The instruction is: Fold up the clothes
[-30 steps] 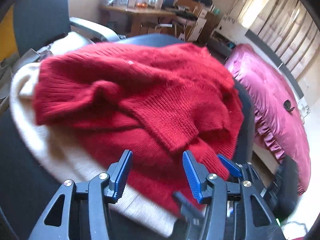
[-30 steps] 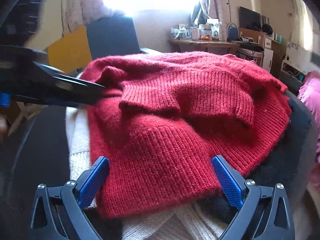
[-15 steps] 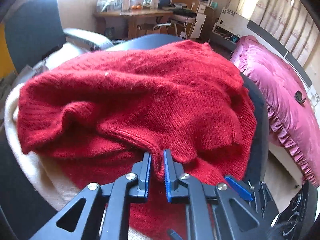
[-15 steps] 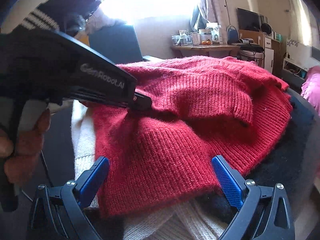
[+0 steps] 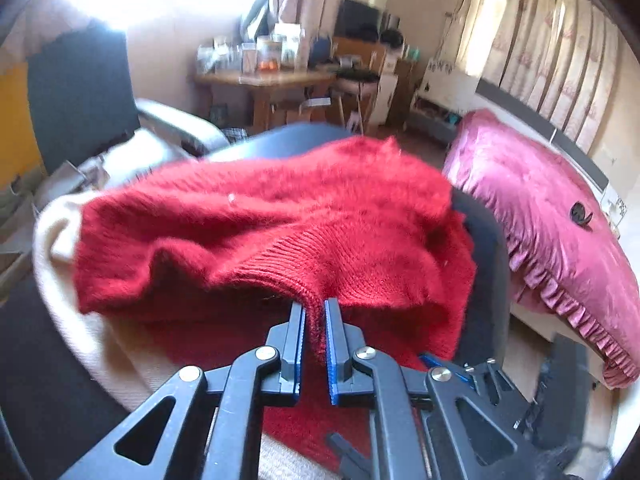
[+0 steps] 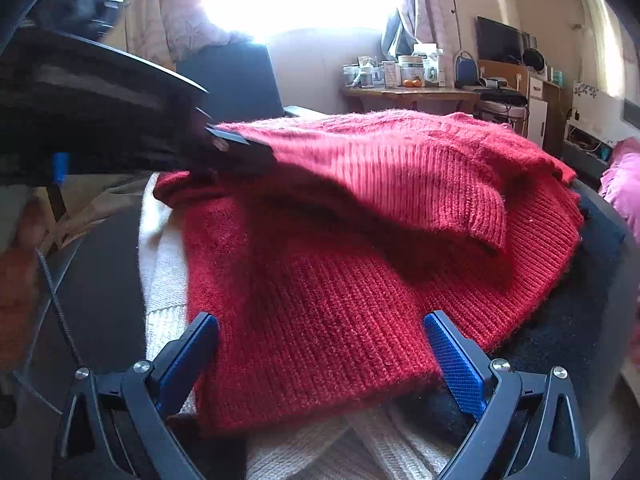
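Left wrist view.
- Left gripper [image 5: 312, 312]: jaws clenched on a ribbed edge of the red sweater [image 5: 280, 216], knit pinched between the blue pads. Grip taken at the hem or cuff rib, presumably because the thicker band gives firm purchase for drawing a layer over.
- Red sweater: heaped across the chair seat [image 5: 486, 256], pinched edge raised into a ridge above the layer beneath, far edge reaching the seat's rear rim. Lifted so, apparently, to free the upper layer for a fold.
- Cream garment [image 5: 60, 248]: lying under the red sweater, showing along the seat's left edge; not engaged.
- Pink bed cover [image 5: 552, 216]: off to the right, well apart from the seat.
- Wooden desk [image 5: 272, 80] with jars: background only.

Right wrist view.
- Right gripper [image 6: 320, 360]: jaws released and spread wide, blue pads either side of the near ribbed edge of the red sweater [image 6: 360, 280], not pressing on it. Held low at the seat's near edge, likely in readiness to take that edge or pin it while the other side is pulled.
- Left gripper [image 6: 240, 148]: entering from upper left, tip at the sweater's left side, fabric rising toward it.
- Cream garment [image 6: 168, 272]: beneath, showing at the left and near edges.
- Dark fabric [image 6: 560, 344]: under the sweater's right edge; whether garment or seat cannot be told.
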### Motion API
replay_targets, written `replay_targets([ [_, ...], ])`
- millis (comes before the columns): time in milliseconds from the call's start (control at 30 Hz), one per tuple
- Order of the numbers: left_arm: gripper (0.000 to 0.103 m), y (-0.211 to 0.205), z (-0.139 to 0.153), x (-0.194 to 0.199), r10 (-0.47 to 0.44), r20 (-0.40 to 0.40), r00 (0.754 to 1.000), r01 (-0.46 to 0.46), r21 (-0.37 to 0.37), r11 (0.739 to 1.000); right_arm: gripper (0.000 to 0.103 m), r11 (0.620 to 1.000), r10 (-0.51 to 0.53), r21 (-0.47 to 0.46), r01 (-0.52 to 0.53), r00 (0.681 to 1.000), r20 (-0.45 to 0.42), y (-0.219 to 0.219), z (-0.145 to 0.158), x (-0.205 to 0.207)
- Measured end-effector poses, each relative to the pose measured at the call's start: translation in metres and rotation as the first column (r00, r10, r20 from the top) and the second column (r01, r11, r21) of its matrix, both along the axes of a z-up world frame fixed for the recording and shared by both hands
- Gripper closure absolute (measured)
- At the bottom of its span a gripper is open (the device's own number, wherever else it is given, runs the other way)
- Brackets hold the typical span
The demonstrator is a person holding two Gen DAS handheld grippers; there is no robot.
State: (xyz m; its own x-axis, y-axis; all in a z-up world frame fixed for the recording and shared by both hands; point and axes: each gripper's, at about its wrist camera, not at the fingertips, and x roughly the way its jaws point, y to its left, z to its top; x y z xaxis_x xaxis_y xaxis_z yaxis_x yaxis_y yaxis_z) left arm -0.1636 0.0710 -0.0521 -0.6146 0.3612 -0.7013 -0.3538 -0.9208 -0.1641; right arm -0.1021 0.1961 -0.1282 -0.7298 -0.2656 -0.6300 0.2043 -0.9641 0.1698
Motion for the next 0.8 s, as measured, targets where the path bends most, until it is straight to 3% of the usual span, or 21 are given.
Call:
replay_targets([
  [100,0.096,-0.017,0.016,0.007,0.024,-0.030,0.999,-0.023,0.049,0.999,0.000,0.998,-0.003,-0.067,0.004,1.000,0.013,0.015,0.011,0.000],
  [167,0.096,-0.029,0.024,0.009,0.040,-0.038,0.998,-0.037,0.078,0.996,0.000,0.983,-0.025,-0.181,0.027,1.000,0.014,0.038,0.024,0.001],
  [200,0.096,-0.033,0.026,0.009,0.045,-0.039,0.998,-0.042,0.088,0.995,0.000,0.965,-0.033,-0.261,0.037,0.999,0.018,0.052,0.030,0.001],
  [267,0.096,-0.041,0.030,0.012,0.055,-0.039,0.998,-0.051,0.115,0.992,0.000,0.893,-0.048,-0.447,0.058,0.998,0.033,0.082,0.037,-0.005],
  [367,0.096,-0.046,0.033,0.022,0.057,-0.041,0.998,-0.050,0.147,0.988,0.000,0.814,-0.094,-0.568,0.117,0.993,0.070,0.111,0.042,-0.026],
  [433,0.096,-0.043,0.034,0.029,0.047,-0.054,0.997,-0.039,0.143,0.989,0.000,0.788,-0.116,-0.599,0.140,0.990,0.080,0.121,0.041,-0.044],
  [600,0.103,-0.034,0.035,0.041,0.015,-0.067,0.998,-0.006,0.133,0.991,0.000,0.775,-0.122,-0.615,0.146,0.989,0.082,0.120,0.032,-0.089],
  [700,0.103,-0.030,0.029,0.040,0.012,-0.060,0.998,-0.006,0.107,0.994,0.000,0.744,-0.127,-0.635,0.206,0.978,0.167,0.121,0.015,-0.111],
  [800,0.100,-0.036,0.014,0.032,0.015,0.002,1.000,-0.015,0.123,0.992,0.000,0.721,-0.139,-0.652,0.234,0.971,0.195,0.126,0.011,-0.118],
])
